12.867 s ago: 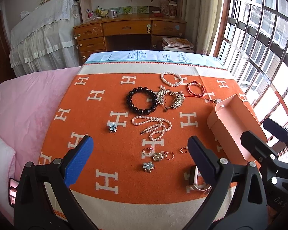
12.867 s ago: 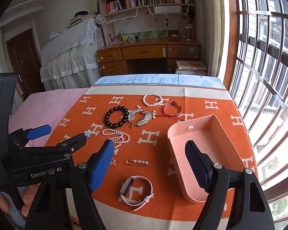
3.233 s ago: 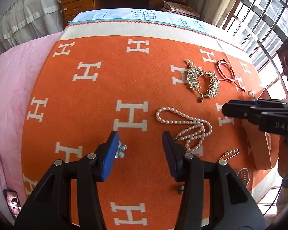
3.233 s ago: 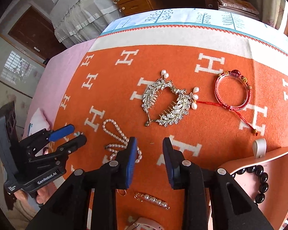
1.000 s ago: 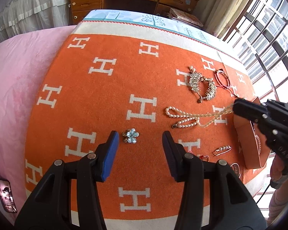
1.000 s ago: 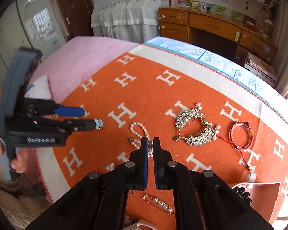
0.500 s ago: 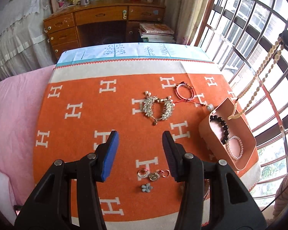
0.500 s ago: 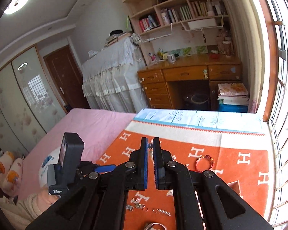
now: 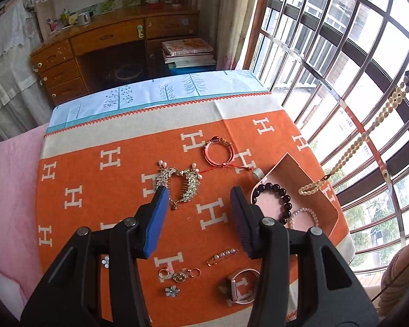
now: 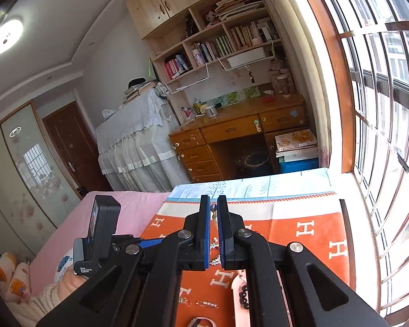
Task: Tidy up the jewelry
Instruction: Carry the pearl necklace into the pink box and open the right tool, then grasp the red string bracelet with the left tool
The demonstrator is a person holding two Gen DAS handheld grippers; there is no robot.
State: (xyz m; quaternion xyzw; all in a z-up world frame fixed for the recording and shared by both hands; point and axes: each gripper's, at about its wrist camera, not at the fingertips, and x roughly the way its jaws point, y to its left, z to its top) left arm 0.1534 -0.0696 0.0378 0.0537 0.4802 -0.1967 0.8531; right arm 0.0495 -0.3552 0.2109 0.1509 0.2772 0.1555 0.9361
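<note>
My right gripper (image 10: 213, 209) is shut on the pearl necklace (image 9: 362, 139), which hangs in a long strand above the pink box (image 9: 308, 179); its lower end dangles just over the box. The box holds a black bead bracelet (image 9: 272, 199) and a white pearl bracelet (image 9: 304, 218). My left gripper (image 9: 197, 199) is open and empty, held above the orange blanket (image 9: 95, 190). On the blanket lie a silver hair comb (image 9: 181, 182), a red string bracelet (image 9: 219, 152), a pearl pin (image 9: 223, 256), rings (image 9: 180, 273), a flower brooch (image 9: 172, 291) and a pink watch (image 9: 241, 290).
The blanket lies on a bed with pink sheets (image 9: 8, 190). A barred window (image 9: 340, 54) is close on the right. A wooden desk (image 9: 109, 46) and bookshelves (image 10: 218, 46) stand beyond the bed's far end. The left gripper's body (image 10: 101, 234) shows at the right wrist view's lower left.
My right gripper lifted the pearl necklace off the blanket and carried it up and right, over the pink box. My left gripper drew back and up from the blanket.
</note>
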